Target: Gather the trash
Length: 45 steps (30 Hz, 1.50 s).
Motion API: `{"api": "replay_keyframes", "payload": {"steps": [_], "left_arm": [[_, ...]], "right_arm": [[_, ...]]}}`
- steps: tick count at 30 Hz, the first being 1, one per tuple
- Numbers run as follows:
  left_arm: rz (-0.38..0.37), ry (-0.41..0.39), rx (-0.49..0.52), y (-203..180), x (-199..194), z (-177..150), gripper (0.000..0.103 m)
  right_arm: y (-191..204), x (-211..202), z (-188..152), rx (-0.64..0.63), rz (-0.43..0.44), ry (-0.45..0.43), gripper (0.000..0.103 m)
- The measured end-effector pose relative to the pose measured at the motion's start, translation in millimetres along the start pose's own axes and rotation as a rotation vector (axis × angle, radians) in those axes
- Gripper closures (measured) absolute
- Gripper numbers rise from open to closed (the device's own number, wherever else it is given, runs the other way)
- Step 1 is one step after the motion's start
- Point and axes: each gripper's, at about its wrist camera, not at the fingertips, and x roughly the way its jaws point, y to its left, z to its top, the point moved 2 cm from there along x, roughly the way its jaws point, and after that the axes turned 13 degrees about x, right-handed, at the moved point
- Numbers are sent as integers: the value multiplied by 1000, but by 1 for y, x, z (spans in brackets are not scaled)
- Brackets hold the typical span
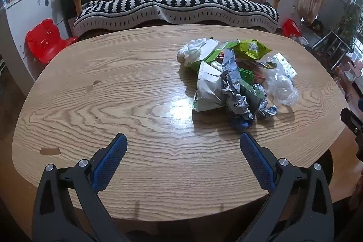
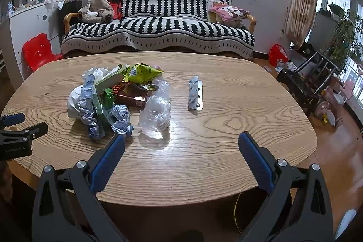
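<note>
My wooden counter (image 2: 204, 162) fills the room's middle, a striped sofa (image 2: 158, 24) behind it. The trash pile (image 2: 113, 96) sits heaped on it, a blister pack (image 2: 195, 94) lying apart. My left gripper (image 1: 183, 146) and right gripper (image 2: 181, 145) hover over the near edge, fingers released, grasping nothing, probably ready to gather

From my left wrist view the right gripper (image 1: 352, 126) is cut off by the right edge, so I can't tell how its jaws stand. The brown box (image 2: 131, 98) lies mostly buried under wrappers in the trash pile (image 2: 118, 94), its print too small to read. The dark bin (image 2: 247, 210) below the table edge (image 2: 181, 201) is half hidden
</note>
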Motion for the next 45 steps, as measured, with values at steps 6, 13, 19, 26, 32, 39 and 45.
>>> {"api": "replay_keyframes", "payload": {"steps": [6,13,19,26,32,39,45], "left_arm": [[12,-1,15,-2,0,-1,6],[9,1,14,-4,0,-1,6],[0,2,16,-6,0,-2,6],[1,2,22,-4,1,-3,6],[4,2,25,-4,2,-3,6],[4,4,22,-1,4,-3,6],[-1,4,26,-3,2,-4,6]], "right_arm": [[-2,0,0,8,3,3,6],[-1,1,0,-5,3,4,6],[-1,1,0,-7,-1,6,6],[2,3,-1,-11,-3,6,6],[2,3,-1,-11,-3,7,6],[1,3,-1,-12,-3,5,6],[2,3,-1,-11,-4,6,6]]}}
